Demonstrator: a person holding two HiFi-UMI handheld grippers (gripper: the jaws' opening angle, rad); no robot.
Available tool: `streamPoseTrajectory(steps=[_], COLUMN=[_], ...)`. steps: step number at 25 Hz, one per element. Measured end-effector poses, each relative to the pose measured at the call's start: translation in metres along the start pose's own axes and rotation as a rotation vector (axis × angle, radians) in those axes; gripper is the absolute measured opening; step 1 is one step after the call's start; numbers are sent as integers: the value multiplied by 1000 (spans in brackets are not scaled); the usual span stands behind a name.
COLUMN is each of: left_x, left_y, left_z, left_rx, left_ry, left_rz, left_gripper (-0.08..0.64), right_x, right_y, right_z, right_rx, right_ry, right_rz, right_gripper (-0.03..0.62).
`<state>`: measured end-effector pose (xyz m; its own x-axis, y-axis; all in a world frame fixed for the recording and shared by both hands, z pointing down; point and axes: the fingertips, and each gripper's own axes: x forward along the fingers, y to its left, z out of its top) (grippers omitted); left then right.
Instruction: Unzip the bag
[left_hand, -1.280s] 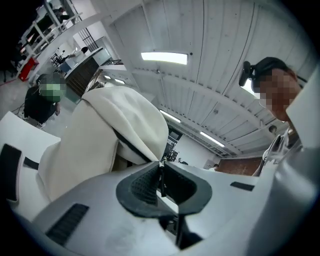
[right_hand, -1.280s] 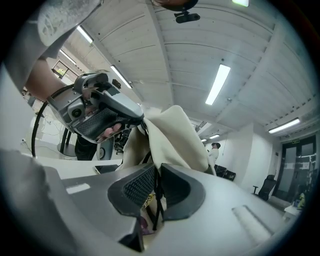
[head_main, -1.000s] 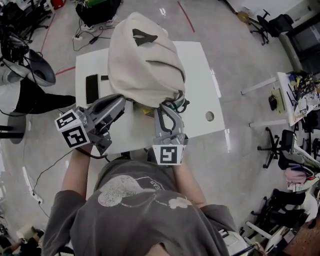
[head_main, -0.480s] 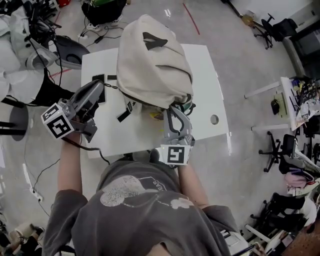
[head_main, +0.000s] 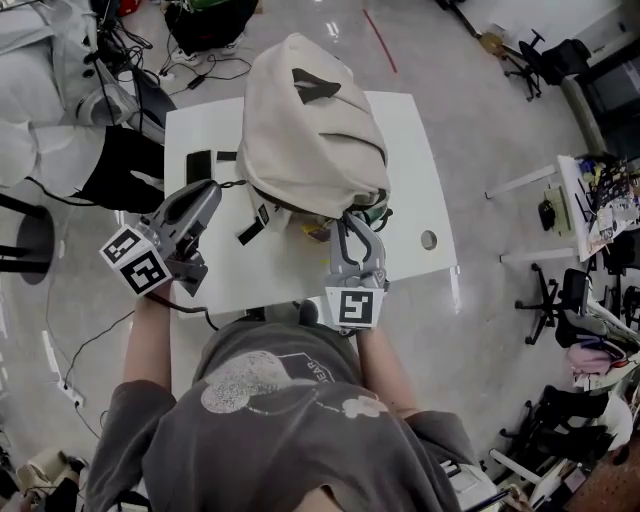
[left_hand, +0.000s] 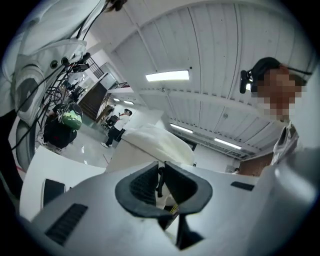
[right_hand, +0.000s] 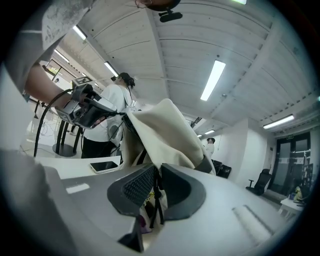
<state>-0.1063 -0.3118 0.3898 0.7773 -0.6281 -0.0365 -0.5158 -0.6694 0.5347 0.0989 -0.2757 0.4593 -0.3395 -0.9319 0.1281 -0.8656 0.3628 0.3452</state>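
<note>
Bag (head_main: 310, 130) stands on the table (head_main: 410, 150). The left gripper (head_main: 211, 189) pinches a dark zip pull (left_hand: 160, 180), drawn sideways — likely to run the zip — while the right gripper (head_main: 351, 219) anchors a dark strap (right_hand: 156, 200); both sets of fingers have just been opening slightly, gaps narrow.

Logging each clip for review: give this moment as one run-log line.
left gripper: jaws just opening, zip pull between; right gripper: jaws just opening, cord between; bag: on table
</note>
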Motion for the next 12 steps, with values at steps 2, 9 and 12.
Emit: streamPoseTrajectory(steps=[2,9,12], left_x=[-2,-10,-11], left_y=[0,4,7], left_z=[-10,-43,-53], left_rx=[31,96,160], left_ry=[4,48,88], left_rz=[20,86,110], left_gripper=[49,57,103], right_x=[0,2,3], right_y=[2,4,5], right_z=[0,4,6], right_rx=[-7,2,6], right_ry=[5,11,-3], right_rz=[-2,-39,-56], right_gripper=[49,57,64])
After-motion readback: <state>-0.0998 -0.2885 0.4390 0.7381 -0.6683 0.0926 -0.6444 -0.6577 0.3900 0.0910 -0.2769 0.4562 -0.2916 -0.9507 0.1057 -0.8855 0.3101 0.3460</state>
